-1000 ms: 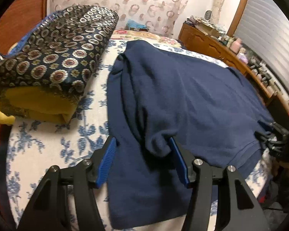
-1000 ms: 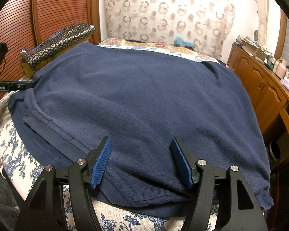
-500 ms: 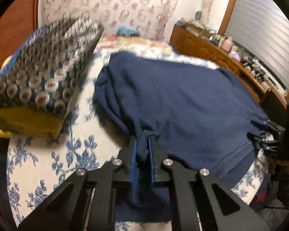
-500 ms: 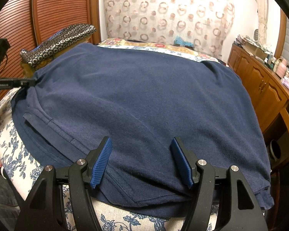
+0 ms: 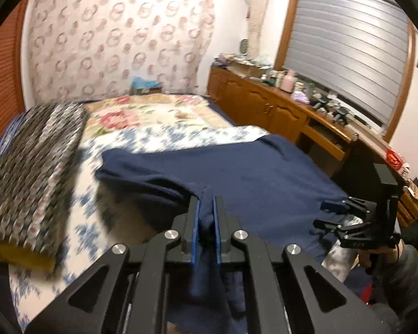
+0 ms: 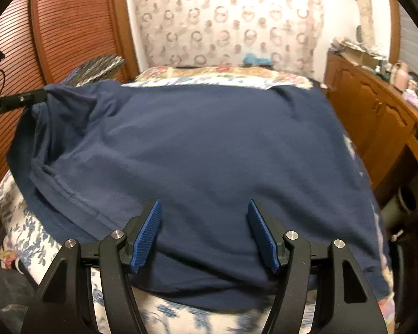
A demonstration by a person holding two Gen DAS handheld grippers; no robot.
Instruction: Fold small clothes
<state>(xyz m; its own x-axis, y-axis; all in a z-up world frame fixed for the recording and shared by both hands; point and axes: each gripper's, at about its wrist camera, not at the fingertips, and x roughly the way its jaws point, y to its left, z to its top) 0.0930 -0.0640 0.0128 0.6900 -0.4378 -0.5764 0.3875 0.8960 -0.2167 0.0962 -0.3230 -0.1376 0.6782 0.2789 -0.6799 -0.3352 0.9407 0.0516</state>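
Navy blue cotton shirt (image 6: 209, 150) lies on floral bedspread (image 5: 164, 136); left gripper (image 5: 206, 208) pinches its bunched corner, right gripper (image 6: 204, 222) hovers wide open.

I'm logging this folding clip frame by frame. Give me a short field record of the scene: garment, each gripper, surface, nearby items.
garment: navy blue knit shirt, spread on the bed, one corner lifted
left gripper: shut on a bunched shirt corner
right gripper: open, hovering over the near hem
surface: blue floral bedsheet
nearby: folded circle-patterned dark cloth, beside the shirt
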